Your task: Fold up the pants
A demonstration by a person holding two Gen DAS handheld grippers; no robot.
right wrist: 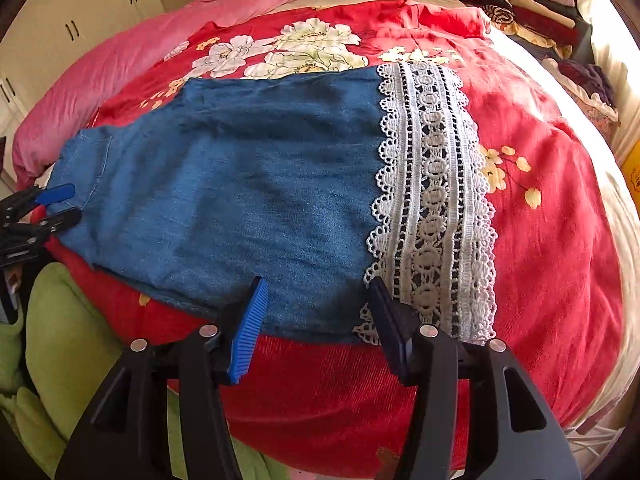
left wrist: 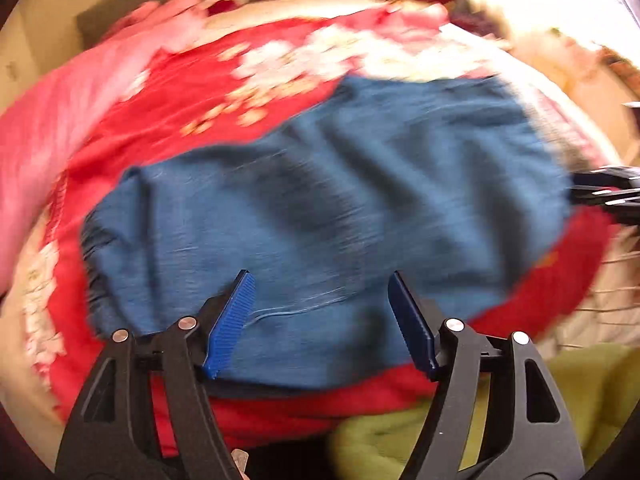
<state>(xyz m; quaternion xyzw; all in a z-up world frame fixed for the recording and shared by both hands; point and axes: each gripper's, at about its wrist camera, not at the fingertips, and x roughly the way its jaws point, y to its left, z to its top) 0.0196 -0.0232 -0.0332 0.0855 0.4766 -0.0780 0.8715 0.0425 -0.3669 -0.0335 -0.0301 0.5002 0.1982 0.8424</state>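
Blue denim pants (right wrist: 240,184) with a white lace hem (right wrist: 432,196) lie flat across a red floral bedspread (right wrist: 540,200). My right gripper (right wrist: 318,292) is open and empty, just above the near edge of the pants by the lace. My left gripper (left wrist: 320,284) is open and empty over the near part of the pants (left wrist: 320,200); that view is motion-blurred. In the right wrist view the left gripper (right wrist: 60,204) shows at the left end of the pants, open. The right gripper's edge (left wrist: 608,192) shows at the far right of the left wrist view.
A pink blanket (right wrist: 120,52) lies along the bed's far left. A green fabric (right wrist: 68,340) lies at the near left. Stacked folded clothes (right wrist: 520,4) sit at the back right. White cupboards (right wrist: 80,20) stand behind the bed.
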